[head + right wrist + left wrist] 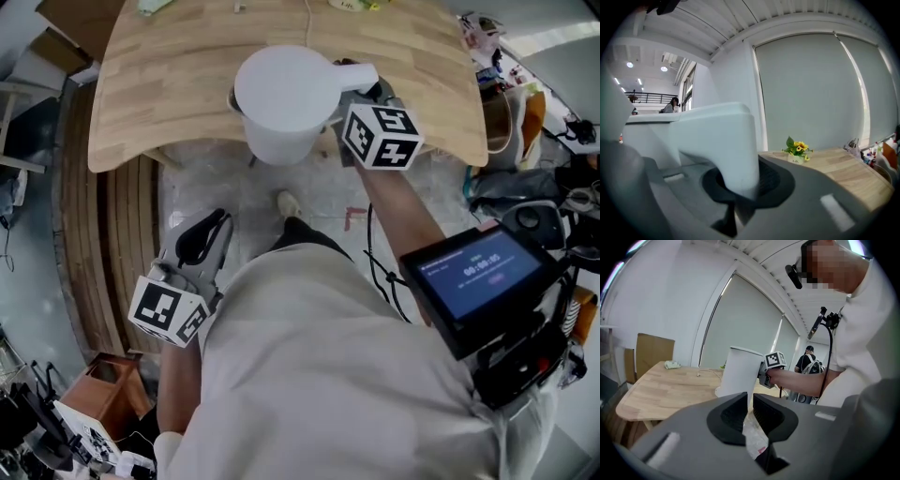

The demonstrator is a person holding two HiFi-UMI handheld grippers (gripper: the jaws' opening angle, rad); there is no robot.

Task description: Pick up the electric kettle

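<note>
White plastic is what the electric kettle [286,103] is made of, and it is standing up straight over the near edge of the wooden table [169,94]. The right gripper [373,91] is reaching out in front of the person, with the arm stretching almost straight. Its two jaws are pinching the kettle's handle [719,145] from both sides. Its marker cube [380,136] is facing up. The left gripper [214,223] is hanging low beside the person's left side and pointing toward the table. Its jaws are standing a little apart with a thin gap, and nothing is sitting between them.

The head view is showing the kettle's round lid from above. The left gripper view is showing the kettle from the side as a tall white shape. That gripper's own body is hiding the kettle's bottom, so I cannot tell if it is touching the table. This view is also showing brown cardboard [652,350] at the table's far end and a person with a backpack [808,363] far behind. Only the right gripper view is showing a pot of yellow flowers [799,149] on the table.

A screen [483,272] by the person's right side is glowing blue with white numbers, too small to read. The writing on the flower pot is too tiny as well.
</note>
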